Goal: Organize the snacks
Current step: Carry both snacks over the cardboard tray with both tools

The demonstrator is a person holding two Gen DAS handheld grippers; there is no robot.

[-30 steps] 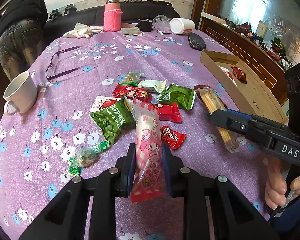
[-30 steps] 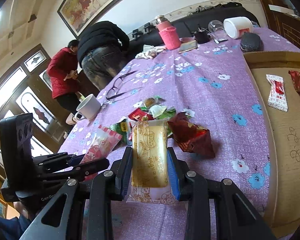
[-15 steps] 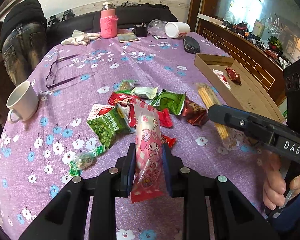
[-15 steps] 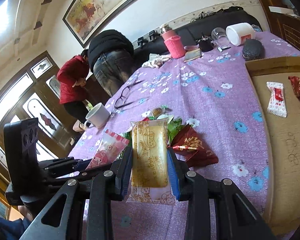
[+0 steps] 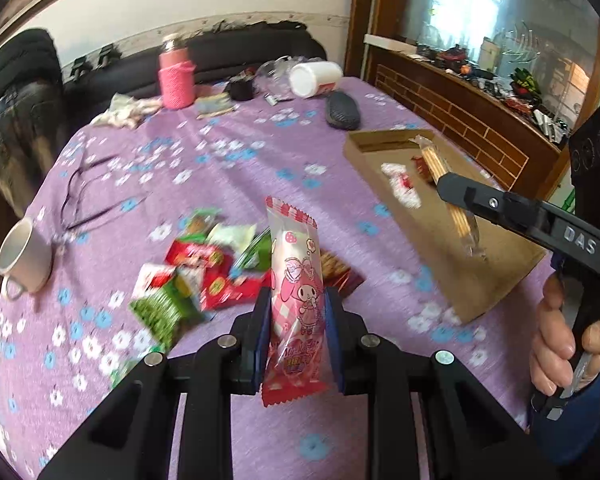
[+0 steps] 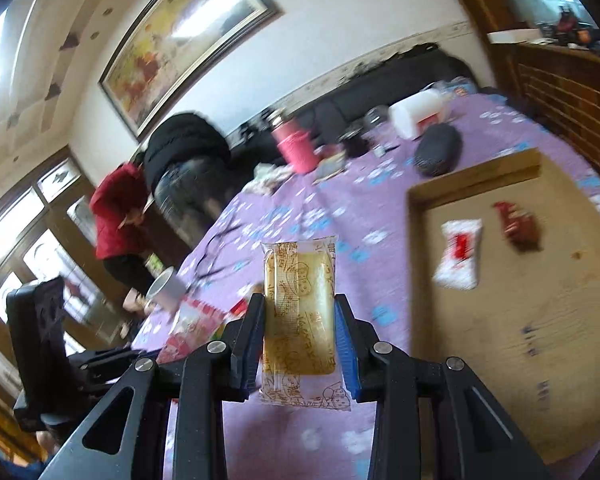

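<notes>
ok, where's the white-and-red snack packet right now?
The white-and-red packet lies inside the cardboard tray on the right of the right wrist view, just left of a dark red packet, beyond the pile.

White mug, glasses, pink flask, black case on purple tablecloth.

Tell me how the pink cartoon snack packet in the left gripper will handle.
The pink packet probably weighs little and holds shape: it stands upright above the left gripper unsupported. Its glossy film looks slippery, so it may slide if loosened.
</notes>
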